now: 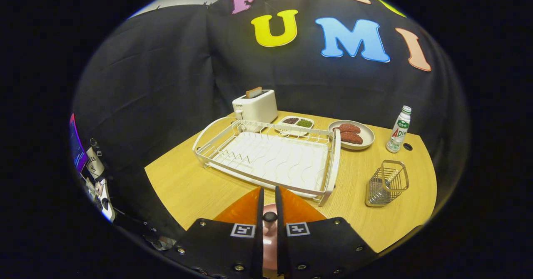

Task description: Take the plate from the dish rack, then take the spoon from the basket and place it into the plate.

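My gripper [269, 189] hovers over the near edge of the wooden table, its orange fingers [245, 208] drawn close together. A small black rounded end [270, 217], seemingly the spoon's handle, is pinched in the narrow gap between them. Below it, through the same gap, a strip of the pink plate [270, 245] shows, lying under the fingers; the rest of the plate is hidden. Just beyond the fingertips the white dish rack [266, 156] stands with nothing in it. To the right of the fingers the wire basket [387, 183] holds nothing.
Behind the rack stands a white toaster [255, 106] with a slice in it. A divided dish of beans [296, 123], a plate of meat [352, 134] and a white bottle [399, 130] line the far side. Bare wood lies left of the rack.
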Motion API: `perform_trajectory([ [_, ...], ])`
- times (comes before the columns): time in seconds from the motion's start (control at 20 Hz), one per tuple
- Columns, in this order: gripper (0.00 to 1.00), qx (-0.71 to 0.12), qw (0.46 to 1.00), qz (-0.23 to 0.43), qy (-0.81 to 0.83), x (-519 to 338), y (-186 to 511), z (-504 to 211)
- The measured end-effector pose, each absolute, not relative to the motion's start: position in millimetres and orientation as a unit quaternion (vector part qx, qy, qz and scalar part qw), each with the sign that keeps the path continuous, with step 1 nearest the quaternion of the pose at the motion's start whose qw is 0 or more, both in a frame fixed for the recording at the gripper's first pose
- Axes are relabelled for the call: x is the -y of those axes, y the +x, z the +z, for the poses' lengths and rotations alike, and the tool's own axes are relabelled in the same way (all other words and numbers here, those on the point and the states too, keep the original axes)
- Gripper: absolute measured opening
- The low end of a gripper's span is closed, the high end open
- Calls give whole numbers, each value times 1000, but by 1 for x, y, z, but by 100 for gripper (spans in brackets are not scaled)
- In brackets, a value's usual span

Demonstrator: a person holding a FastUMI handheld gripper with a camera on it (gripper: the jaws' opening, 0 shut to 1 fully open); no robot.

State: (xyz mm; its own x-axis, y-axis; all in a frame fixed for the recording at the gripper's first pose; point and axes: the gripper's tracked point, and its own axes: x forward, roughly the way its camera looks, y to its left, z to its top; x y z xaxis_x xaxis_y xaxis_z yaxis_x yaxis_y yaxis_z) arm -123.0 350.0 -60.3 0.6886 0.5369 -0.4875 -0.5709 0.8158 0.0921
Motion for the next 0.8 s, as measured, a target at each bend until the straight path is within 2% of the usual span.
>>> perform_trajectory([
  [0.3,13,-228,935,272,-12,-320,-115,-34],
  [0.55,13,-193,957,218,-1,-271,-106,-5],
  [0.8,13,-122,981,149,-4,-212,-96,46],
])
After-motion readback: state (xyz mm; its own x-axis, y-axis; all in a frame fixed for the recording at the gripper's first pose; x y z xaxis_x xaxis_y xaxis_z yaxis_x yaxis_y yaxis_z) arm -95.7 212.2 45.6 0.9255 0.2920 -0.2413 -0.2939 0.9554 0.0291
